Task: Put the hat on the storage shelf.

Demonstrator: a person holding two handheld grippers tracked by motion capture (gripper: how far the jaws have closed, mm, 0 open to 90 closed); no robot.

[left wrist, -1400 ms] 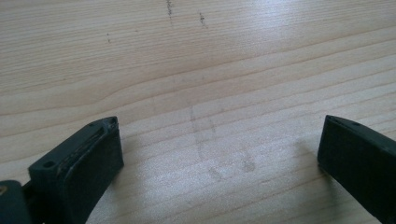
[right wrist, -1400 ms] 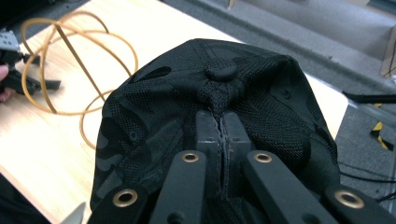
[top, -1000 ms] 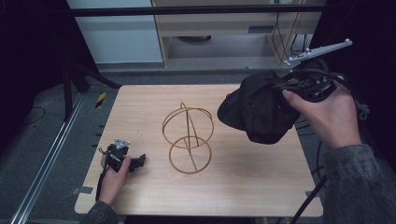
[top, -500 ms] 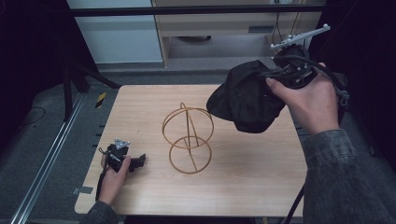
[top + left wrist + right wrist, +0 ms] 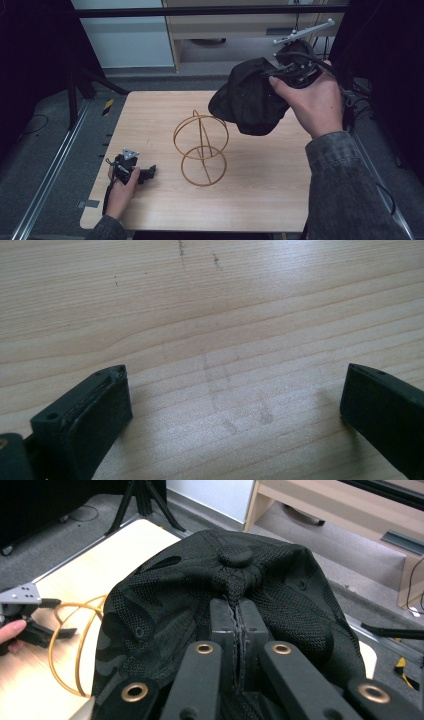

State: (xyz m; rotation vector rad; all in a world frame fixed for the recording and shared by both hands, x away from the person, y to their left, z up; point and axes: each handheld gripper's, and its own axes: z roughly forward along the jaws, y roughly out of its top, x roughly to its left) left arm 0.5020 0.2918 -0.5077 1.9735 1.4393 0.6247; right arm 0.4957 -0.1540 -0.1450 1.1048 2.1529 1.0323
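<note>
While the cap is hanging in the air, this is how the job is looking.

Right tongs: the right gripper is pinching the black cap by a fold of cloth near its top button, with the jaws squeezed together on it.

Cap: it is dangling from those jaws, up off the wooden table, and touching nothing else.

Stand: the gold wire stand is sitting below the right tongs and off to one side of them, between the two tongs. Nothing is resting on it.

Left tongs: the left gripper is lying low on the table with its jaws wide apart and holding nothing.

Done: picking up the cap is looking finished.

Left to do: I am guessing the cap is going onto the stand, so bringing it over, lowering it and letting go are waiting.
</note>
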